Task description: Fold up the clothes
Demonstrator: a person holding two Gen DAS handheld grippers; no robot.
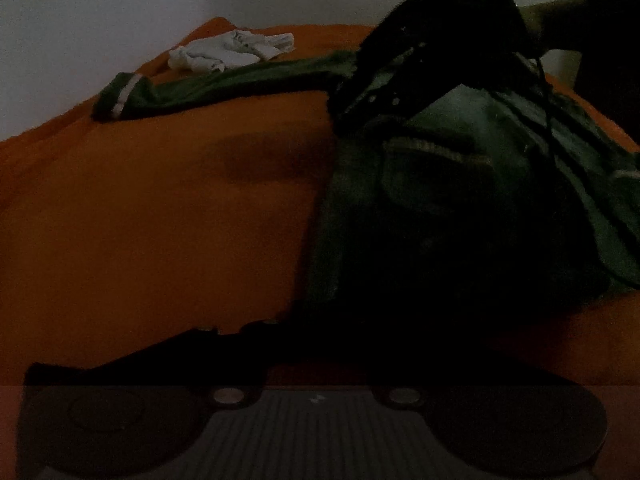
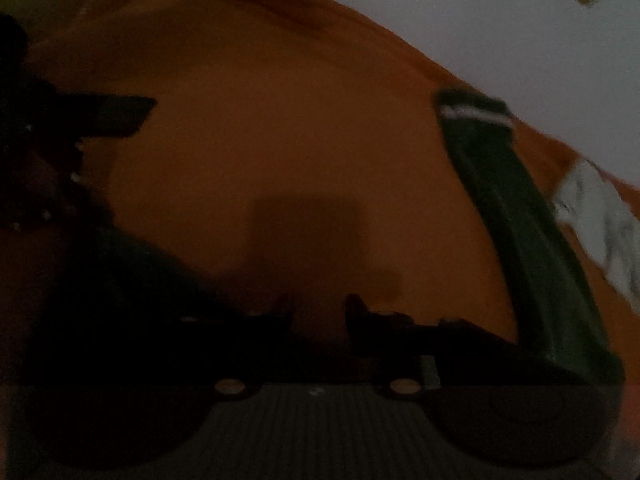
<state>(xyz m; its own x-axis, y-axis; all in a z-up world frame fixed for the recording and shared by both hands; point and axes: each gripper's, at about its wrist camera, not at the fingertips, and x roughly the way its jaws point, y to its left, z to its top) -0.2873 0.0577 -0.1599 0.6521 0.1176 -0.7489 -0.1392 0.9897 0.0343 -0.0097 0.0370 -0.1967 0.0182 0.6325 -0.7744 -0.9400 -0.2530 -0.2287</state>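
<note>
A dark green garment with grey-striped trim lies bunched on an orange sheet. One sleeve stretches left to a striped cuff. My left gripper sits low at the garment's shadowed near edge, its jaws lost in the dark. My right gripper reaches down onto the garment's top left corner. In the right wrist view my right gripper stands open with bare orange sheet in the gap. The sleeve runs up beside it on the right. A finger of the left gripper shows at the left.
A crumpled white cloth lies at the back of the sheet, beyond the sleeve, and is also seen as a white cloth at the right edge. A pale wall rises behind the bed. The room is dim.
</note>
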